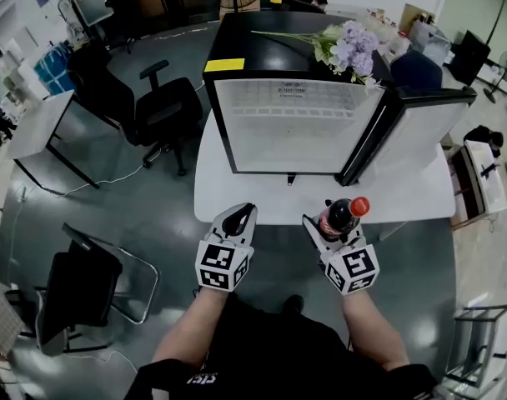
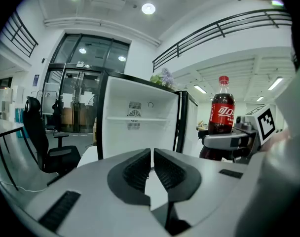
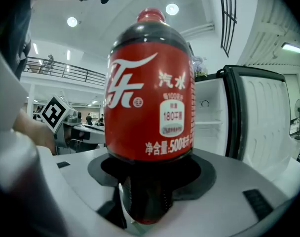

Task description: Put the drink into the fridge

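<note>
A cola bottle (image 1: 343, 216) with a red cap and red label stands upright in my right gripper (image 1: 330, 228), whose jaws are shut on its lower body; the bottle (image 3: 149, 98) fills the right gripper view. My left gripper (image 1: 239, 222) is shut and holds nothing, its pads nearly touching (image 2: 152, 168). The small black fridge (image 1: 297, 127) stands on the white table (image 1: 245, 198) ahead, its door (image 1: 412, 127) swung open to the right and its white inside bare. Both grippers hover at the table's near edge. The bottle (image 2: 221, 112) also shows in the left gripper view at right.
Purple and white flowers (image 1: 347, 47) lie on the fridge top. A black office chair (image 1: 158, 107) stands left of the table, a folding chair (image 1: 87, 286) at my near left. Desks and shelving line both sides of the room.
</note>
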The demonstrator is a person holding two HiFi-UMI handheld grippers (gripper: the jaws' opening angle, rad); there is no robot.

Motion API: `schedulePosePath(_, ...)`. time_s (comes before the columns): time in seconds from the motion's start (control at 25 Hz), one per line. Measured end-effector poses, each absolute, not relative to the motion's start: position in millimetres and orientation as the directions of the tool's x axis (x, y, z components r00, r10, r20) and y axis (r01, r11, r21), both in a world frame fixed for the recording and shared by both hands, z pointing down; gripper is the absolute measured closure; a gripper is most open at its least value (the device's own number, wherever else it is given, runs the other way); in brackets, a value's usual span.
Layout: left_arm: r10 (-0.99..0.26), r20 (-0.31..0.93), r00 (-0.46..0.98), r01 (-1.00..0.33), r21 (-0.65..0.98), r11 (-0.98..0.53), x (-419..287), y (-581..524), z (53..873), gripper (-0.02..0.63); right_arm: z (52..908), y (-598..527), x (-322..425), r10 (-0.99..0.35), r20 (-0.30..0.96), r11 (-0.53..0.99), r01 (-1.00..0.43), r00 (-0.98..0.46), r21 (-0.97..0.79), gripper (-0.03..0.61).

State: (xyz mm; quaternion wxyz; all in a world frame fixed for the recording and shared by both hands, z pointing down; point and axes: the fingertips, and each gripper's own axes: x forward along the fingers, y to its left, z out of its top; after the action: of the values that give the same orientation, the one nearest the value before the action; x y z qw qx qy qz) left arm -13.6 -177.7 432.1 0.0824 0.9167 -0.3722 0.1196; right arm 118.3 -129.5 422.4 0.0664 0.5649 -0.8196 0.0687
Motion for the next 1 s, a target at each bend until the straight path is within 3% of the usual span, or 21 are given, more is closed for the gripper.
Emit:
schedulePosePath(0.72, -0.659, 0.260, 0.706, -0.687, 0.028, -0.726, 28, -225, 426, 0.580, 406, -170, 165, -0.928, 0.174, 0.334, -0.943, -0.330, -0.010, 0.307)
schedulePosePath(1.0, -0.710, 0.283, 0.645, -0.745, 0.029, -0.666, 45, -241, 434, 0.580, 418, -195, 190, -0.902, 0.205, 0.392, -0.920, -0.381, 0.014, 0.307)
